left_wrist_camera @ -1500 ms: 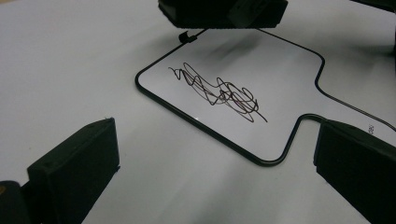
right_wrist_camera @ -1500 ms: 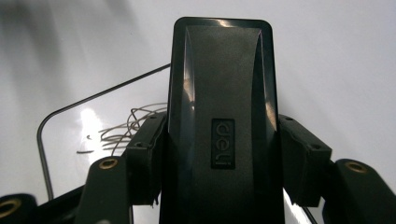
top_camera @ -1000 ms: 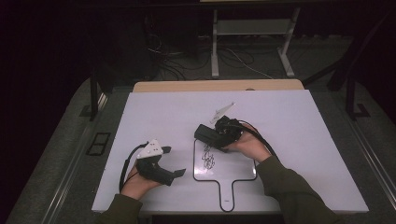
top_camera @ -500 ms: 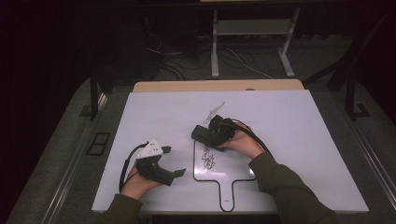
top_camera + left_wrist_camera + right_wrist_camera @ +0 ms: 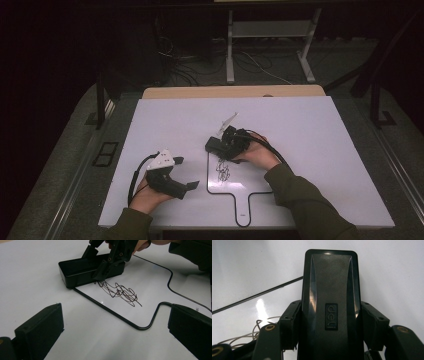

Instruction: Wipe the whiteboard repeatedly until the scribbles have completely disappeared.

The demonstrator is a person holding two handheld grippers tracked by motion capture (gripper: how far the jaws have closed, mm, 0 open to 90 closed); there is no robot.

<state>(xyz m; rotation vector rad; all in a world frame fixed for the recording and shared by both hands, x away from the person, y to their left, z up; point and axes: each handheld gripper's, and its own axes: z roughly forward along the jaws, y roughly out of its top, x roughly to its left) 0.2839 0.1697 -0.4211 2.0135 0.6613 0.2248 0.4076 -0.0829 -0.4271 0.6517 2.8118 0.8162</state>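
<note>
A small paddle-shaped whiteboard (image 5: 252,172) with a black rim lies on the white table (image 5: 310,130), handle toward the person. A dark scribble (image 5: 222,171) marks its left part. My right gripper (image 5: 222,145) is shut on a black eraser (image 5: 215,146), which rests at the board's far-left corner, right at the scribble's upper end (image 5: 120,291). In the right gripper view the eraser (image 5: 330,285) sits squeezed between both jaws. My left gripper (image 5: 185,172) rests on the table left of the board, open with nothing between its fingers (image 5: 40,325).
A wooden strip (image 5: 230,92) runs along the table's far edge. Beyond it, a metal stand (image 5: 270,30) and loose cables (image 5: 185,75) are on the dark floor. The right gripper's cable (image 5: 272,150) loops across the board.
The right gripper with the eraser has sunk a little and shifted slightly left onto the board's far-left corner. The left gripper has stayed put.
</note>
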